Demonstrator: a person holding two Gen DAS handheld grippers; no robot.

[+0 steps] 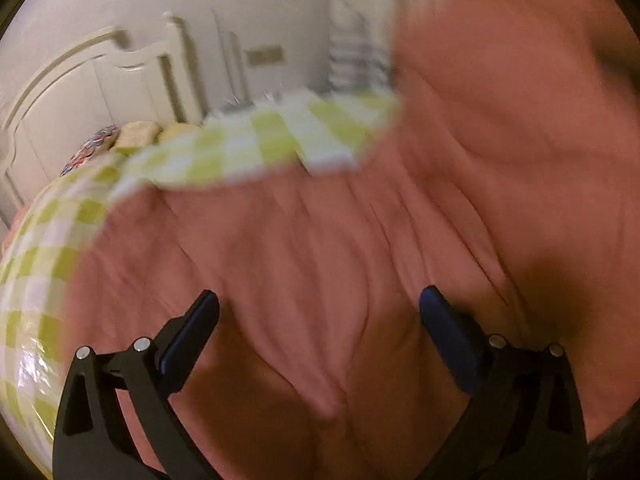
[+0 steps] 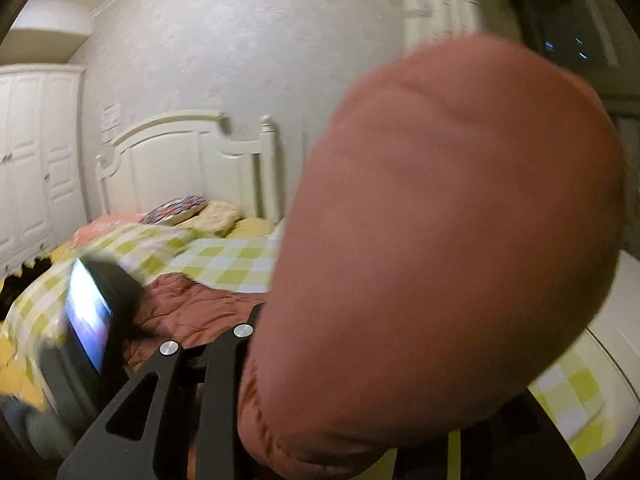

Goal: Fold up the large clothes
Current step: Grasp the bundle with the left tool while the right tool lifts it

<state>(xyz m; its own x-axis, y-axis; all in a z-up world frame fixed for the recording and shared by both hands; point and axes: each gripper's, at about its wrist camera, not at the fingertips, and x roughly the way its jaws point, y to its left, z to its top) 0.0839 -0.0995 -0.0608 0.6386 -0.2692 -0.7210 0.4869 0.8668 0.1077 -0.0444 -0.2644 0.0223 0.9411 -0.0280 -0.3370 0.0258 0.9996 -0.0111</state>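
A large rust-red quilted garment (image 1: 304, 248) lies spread and wrinkled over the bed. My left gripper (image 1: 318, 306) hovers just above it, open and empty, its blue-padded fingers (image 1: 448, 332) wide apart. In the right wrist view a raised fold of the same garment (image 2: 448, 232) bulges close to the camera and covers my right gripper (image 2: 256, 344); only its black left finger arm shows, pressed into the cloth. The fingertips are hidden. More of the garment (image 2: 192, 304) lies on the bed behind.
The bed has a green-and-white checked sheet (image 1: 248, 148), pillows (image 2: 208, 216) and a white headboard (image 2: 180, 160). A white wardrobe (image 2: 32, 160) stands at the left. The other gripper's lit screen (image 2: 88, 316) is at the left. Both views are motion-blurred.
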